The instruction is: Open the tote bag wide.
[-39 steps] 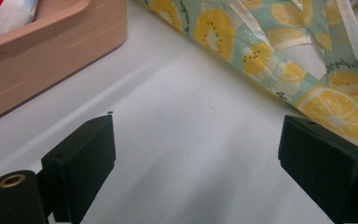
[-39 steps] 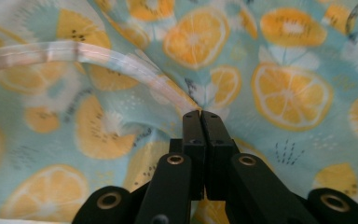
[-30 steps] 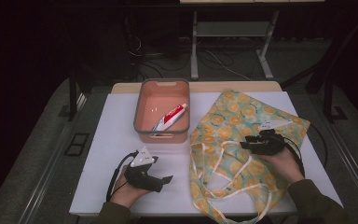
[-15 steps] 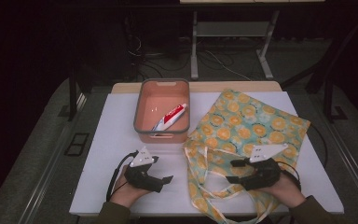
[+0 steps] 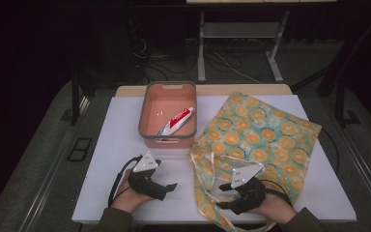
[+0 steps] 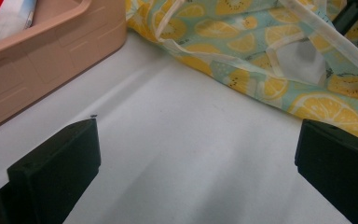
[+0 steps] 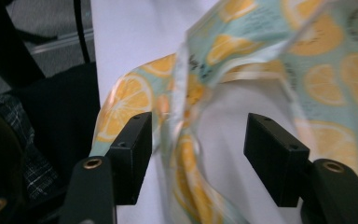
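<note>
A tote bag (image 5: 263, 135) printed with orange slices lies flat on the right half of the white table, its handles trailing toward the near edge. My right gripper (image 5: 224, 195) rests over those handles and is open; in the right gripper view a handle strap (image 7: 186, 154) runs between its two jaws without being pinched. My left gripper (image 5: 165, 178) sits on the bare table left of the bag, jaws wide apart with nothing between them (image 6: 198, 140). The bag's edge (image 6: 261, 42) lies ahead of it to the right.
A pink bin (image 5: 166, 140) stands at the back centre with a red and white toothpaste tube (image 5: 178, 120) inside; its wall (image 6: 42, 60) is close to my left gripper. The white table top (image 5: 121, 140) is bare on the left.
My right gripper has come back from the middle of the bag to the handles near the table's front edge. The left gripper has stayed put.
</note>
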Action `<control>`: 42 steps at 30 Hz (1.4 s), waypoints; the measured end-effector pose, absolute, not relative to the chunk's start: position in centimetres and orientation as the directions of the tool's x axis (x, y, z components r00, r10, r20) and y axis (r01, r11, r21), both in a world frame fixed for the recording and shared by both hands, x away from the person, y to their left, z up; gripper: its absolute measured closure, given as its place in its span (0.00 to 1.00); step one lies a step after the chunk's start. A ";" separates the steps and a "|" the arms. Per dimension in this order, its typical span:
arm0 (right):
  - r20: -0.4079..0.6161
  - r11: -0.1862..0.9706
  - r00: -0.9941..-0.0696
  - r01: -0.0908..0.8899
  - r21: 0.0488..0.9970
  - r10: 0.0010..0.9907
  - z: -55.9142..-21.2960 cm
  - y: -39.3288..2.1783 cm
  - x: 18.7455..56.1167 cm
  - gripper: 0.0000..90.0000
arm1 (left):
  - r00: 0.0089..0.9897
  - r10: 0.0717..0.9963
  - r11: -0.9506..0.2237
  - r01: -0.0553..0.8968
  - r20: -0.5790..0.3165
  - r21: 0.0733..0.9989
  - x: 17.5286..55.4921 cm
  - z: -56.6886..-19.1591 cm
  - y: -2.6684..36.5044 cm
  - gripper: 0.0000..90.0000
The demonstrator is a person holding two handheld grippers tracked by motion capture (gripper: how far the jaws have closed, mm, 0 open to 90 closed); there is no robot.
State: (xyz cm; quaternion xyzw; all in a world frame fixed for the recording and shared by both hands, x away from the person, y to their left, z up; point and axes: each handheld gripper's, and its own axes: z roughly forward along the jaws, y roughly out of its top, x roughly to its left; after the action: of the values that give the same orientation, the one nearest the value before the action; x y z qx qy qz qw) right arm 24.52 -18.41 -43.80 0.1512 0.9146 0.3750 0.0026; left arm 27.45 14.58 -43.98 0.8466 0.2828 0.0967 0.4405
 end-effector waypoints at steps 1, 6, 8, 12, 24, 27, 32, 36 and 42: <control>0.109 0.673 -0.954 0.275 0.687 0.279 -43.8 -18.4 24.5 0.51 | 0.821 0.564 -0.452 0.396 -0.087 0.799 27.4 -44.0 14.6 0.00; 0.068 0.717 -0.964 0.238 0.656 0.258 -44.4 -17.9 24.4 0.81 | 0.823 0.562 -0.461 0.396 -0.085 0.794 27.4 -44.1 14.4 0.00; 0.072 0.711 -0.963 0.241 0.661 0.259 -44.2 -18.1 24.5 0.92 | 0.823 0.562 -0.462 0.398 -0.086 0.792 27.4 -44.1 14.4 0.00; 0.077 0.676 -0.959 0.247 0.695 0.272 -43.3 -18.8 24.9 0.94 | 0.822 0.563 -0.462 0.399 -0.086 0.792 27.4 -44.1 14.4 0.00; 0.081 0.466 -0.874 0.331 0.821 0.478 -38.4 -25.0 29.2 0.98 | 0.825 0.559 -0.460 0.399 -0.090 0.793 27.3 -44.2 14.2 0.00; 0.082 0.429 -0.842 0.353 0.832 0.533 -37.8 -26.5 30.7 0.98 | 0.825 0.558 -0.463 0.400 -0.090 0.791 27.4 -44.2 14.2 0.00; 0.085 0.383 -0.770 0.406 0.830 0.632 -37.8 -29.2 33.8 0.98 | 0.823 0.561 -0.461 0.400 -0.089 0.792 27.3 -44.2 14.3 0.00; 0.126 0.345 -0.716 0.473 0.811 0.687 -39.1 -30.8 35.7 0.98 | 0.823 0.561 -0.462 0.402 -0.090 0.791 27.4 -44.2 14.3 0.00; 0.162 0.320 -0.645 0.563 0.762 0.747 -41.8 -32.0 37.7 0.97 | 0.823 0.561 -0.462 0.401 -0.089 0.791 27.3 -44.2 14.3 0.00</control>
State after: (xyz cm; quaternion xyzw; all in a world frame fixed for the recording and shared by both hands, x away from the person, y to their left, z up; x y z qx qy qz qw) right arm 37.68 -31.97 -41.81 0.4068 0.8050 0.4176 0.1103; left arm 27.33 14.28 -44.18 0.8499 0.2829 0.0921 0.4349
